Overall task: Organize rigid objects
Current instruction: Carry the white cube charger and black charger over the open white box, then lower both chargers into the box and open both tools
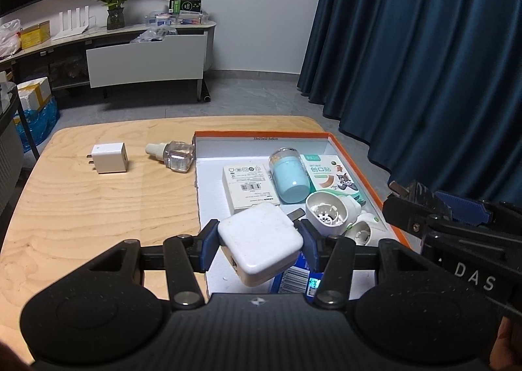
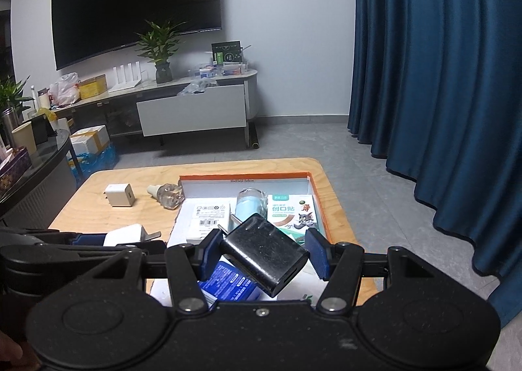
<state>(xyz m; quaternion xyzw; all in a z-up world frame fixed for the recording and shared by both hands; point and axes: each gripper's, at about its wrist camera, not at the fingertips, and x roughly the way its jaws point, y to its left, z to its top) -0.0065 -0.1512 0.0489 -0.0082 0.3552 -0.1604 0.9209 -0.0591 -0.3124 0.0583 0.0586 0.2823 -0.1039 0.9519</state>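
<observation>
**Currently: both chargers held over box**

L gripper (image 1: 259,242) clamps white charger (image 1: 261,240); R gripper (image 2: 266,252) clamps black charger (image 2: 266,255). Both hang above orange-rimmed box (image 1: 261,133), approx. near end. Step: placing. Next, probably: lower into free gap, release w/o knocking blue bottle (image 1: 290,180).

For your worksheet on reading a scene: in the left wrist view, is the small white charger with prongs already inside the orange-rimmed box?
No: the small white charger lies on the wooden table, left of the orange-rimmed box.
</observation>
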